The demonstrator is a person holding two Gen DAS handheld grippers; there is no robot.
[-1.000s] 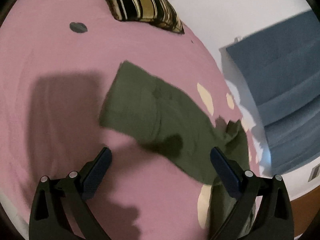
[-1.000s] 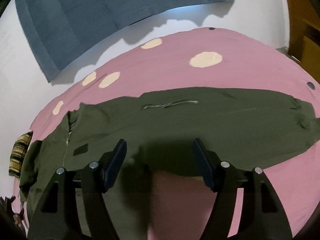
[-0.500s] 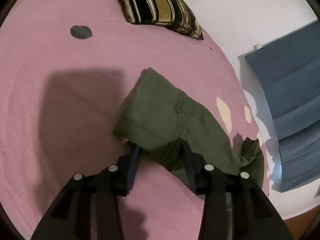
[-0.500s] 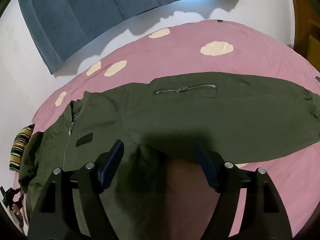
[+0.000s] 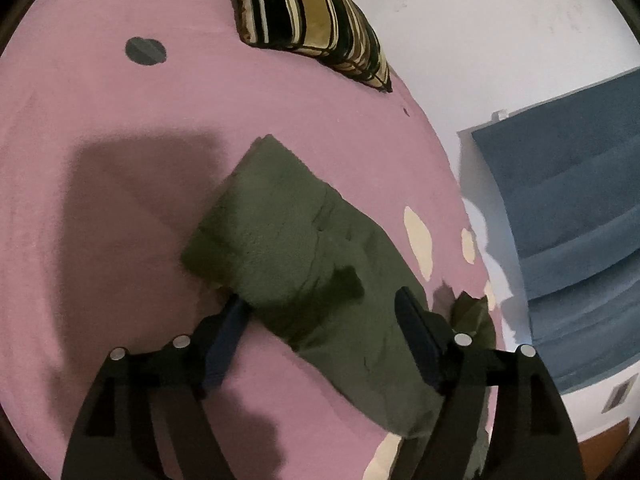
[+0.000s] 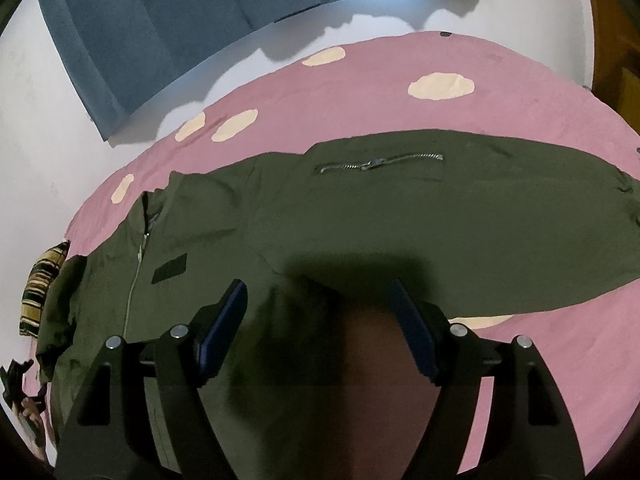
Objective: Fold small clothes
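Note:
An olive green jacket [image 6: 400,220] lies spread on the pink bed cover [image 6: 360,92], front zip at the left, one sleeve with a zip pocket stretched to the right. My right gripper [image 6: 317,284] hovers open over the spot where that sleeve meets the body, with nothing between its pads. In the left wrist view the other sleeve [image 5: 288,232] lies on the pink cover [image 5: 100,200], cuff end toward the pillow. My left gripper [image 5: 320,300] straddles this sleeve and its jaws are opening. The left fingertip [image 5: 236,312] sits at the sleeve's edge, and the pads do not press the cloth.
A striped black and gold pillow [image 5: 312,20] rests at the bed's far end beside the white wall, and shows small in the right wrist view as the pillow [image 6: 42,284]. A blue cloth [image 6: 180,12] hangs on the wall beyond the bed. Cream spots mark the cover.
The left jaws were wide, closed on the sleeve's cuff half a second ago, and have spread apart again; the sleeve now lies flatter. The right gripper sank slightly toward the jacket.

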